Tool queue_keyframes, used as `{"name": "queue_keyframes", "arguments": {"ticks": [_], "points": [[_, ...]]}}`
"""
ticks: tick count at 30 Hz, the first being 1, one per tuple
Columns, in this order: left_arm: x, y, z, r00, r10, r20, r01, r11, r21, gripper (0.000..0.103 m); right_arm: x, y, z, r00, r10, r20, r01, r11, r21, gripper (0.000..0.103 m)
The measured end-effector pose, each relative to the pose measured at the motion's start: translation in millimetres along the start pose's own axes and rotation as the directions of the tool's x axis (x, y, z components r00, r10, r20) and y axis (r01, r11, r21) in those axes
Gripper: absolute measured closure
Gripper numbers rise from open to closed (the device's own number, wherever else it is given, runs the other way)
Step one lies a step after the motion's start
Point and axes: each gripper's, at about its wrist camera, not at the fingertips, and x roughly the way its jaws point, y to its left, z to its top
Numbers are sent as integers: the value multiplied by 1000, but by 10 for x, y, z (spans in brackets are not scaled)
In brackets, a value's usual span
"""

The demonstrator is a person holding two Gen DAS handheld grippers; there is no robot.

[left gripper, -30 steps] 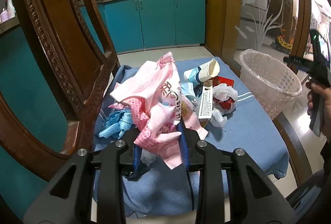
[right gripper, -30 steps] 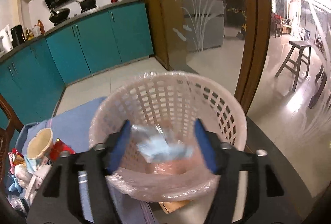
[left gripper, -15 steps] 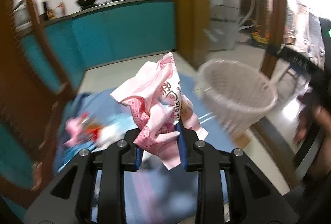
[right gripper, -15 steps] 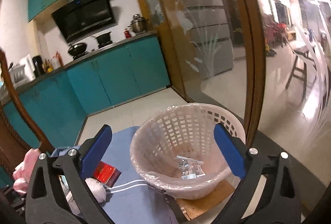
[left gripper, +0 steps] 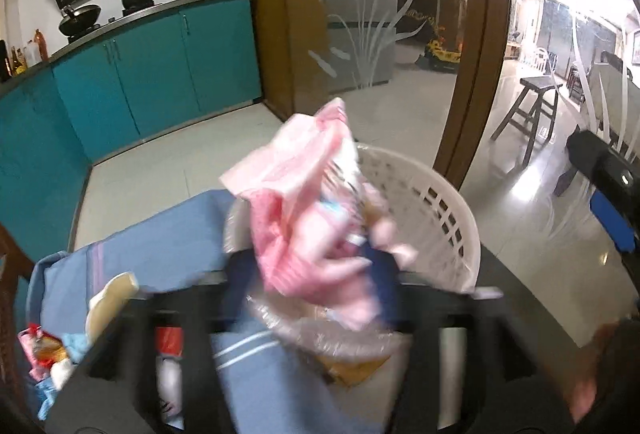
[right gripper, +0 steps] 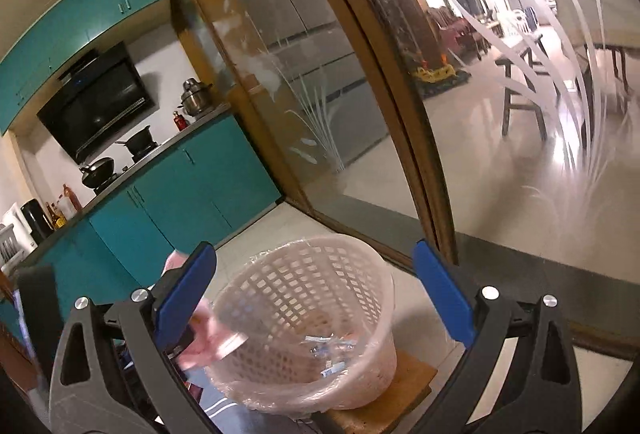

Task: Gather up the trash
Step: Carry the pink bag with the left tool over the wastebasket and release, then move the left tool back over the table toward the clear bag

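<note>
White plastic lattice basket has a glossy clear film liner.

Left claw, still clamping the pink wrapper, now sits over the near rim of the white basket instead of above the trash pile on the tabletop. Right claw, jaws now wide apart and empty, is pulled back from the basket; its blue scrap is gone.

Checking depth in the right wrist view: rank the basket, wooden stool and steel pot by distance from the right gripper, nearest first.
1. Basket: just ahead of the right gripper, between its open jaws.
2. Steel pot: left, on the kitchen counter.
3. Wooden stool: right, beyond the glass partition; its order with the pot is uncertain.
</note>
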Motion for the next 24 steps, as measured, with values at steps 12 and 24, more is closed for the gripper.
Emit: {"name": "queue_keyframes", "arguments": {"ticks": [12, 24], "points": [[-1269, 983, -775, 975, 187, 123, -190, 982, 10, 3, -123, 508, -220, 984, 141, -113, -155, 980, -128, 6], [-2152, 2269, -2188, 909, 412, -62, -413, 875, -254, 3, -810, 1463, -1455, 863, 256, -435, -433, 818, -378, 6]]}}
